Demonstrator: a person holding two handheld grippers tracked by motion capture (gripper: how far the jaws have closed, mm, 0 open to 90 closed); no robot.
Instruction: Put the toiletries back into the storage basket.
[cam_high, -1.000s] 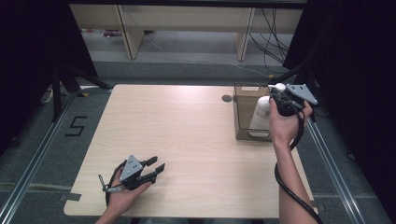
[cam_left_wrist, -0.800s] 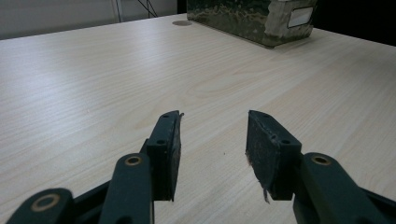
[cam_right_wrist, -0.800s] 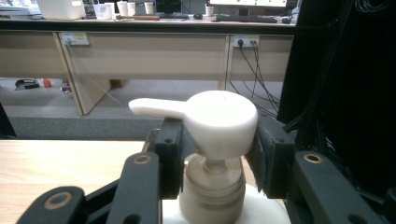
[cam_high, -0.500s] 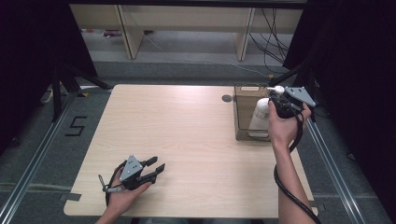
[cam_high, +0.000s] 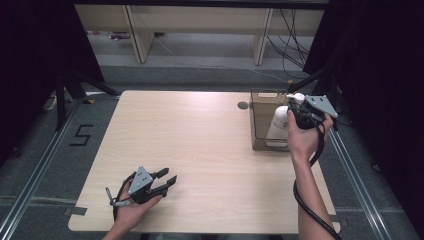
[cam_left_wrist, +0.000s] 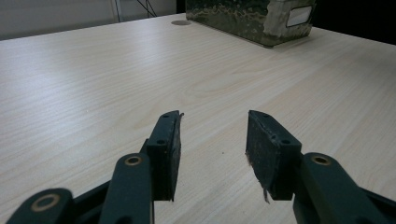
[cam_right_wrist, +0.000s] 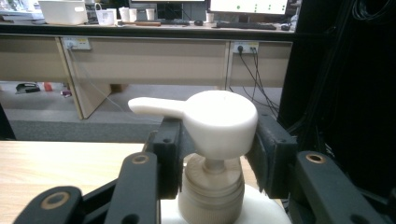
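Slightly lower now, my right gripper clamps the pump bottle upright in the brown box at the table's right edge. Left gripper: jaws apart, empty, over bare wood. Right gripper view: jaws squeeze the white pump head.

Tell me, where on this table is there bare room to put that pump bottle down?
Nearly everywhere: the table is bare from its left edge to the brown box, and between the box and the left gripper. Only the far right corner is crowded, where the right gripper holds the pump bottle at the box.
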